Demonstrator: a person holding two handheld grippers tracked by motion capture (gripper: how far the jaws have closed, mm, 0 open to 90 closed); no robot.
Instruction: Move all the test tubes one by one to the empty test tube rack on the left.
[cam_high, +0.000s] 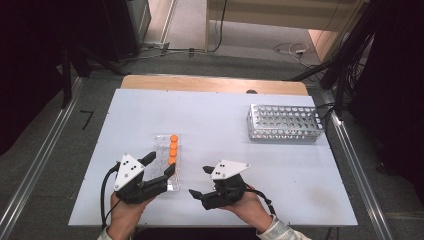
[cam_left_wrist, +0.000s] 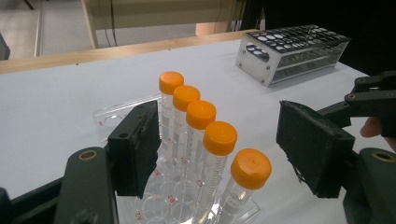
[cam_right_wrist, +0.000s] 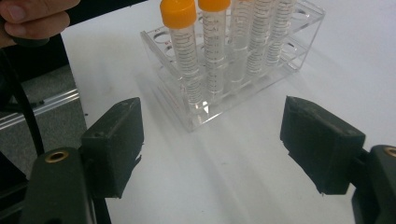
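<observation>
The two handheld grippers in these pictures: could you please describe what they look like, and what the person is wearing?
Both the left gripper and the right gripper are black, each with two jaws ending in flat, blocky black pads. A pale grey three-cornered plate with small dark dots sits atop each. A black cable trails from the left one. Brass-coloured rivets mark the jaw arms. Light-coloured cuffs show at the wrists.

Both hands come in from the near edge of the table, each holding a gripper. The left gripper (cam_high: 160, 167) points forward and a little right, its jaws spread wide — nothing is clamped between them. The right gripper (cam_high: 201, 181) sits just beside it, turned left toward the other, jaws likewise wide apart and empty. The left hand (cam_high: 122, 212) and right hand (cam_high: 250, 206) grip the bodies from behind — light cuffs show at both wrists.
</observation>
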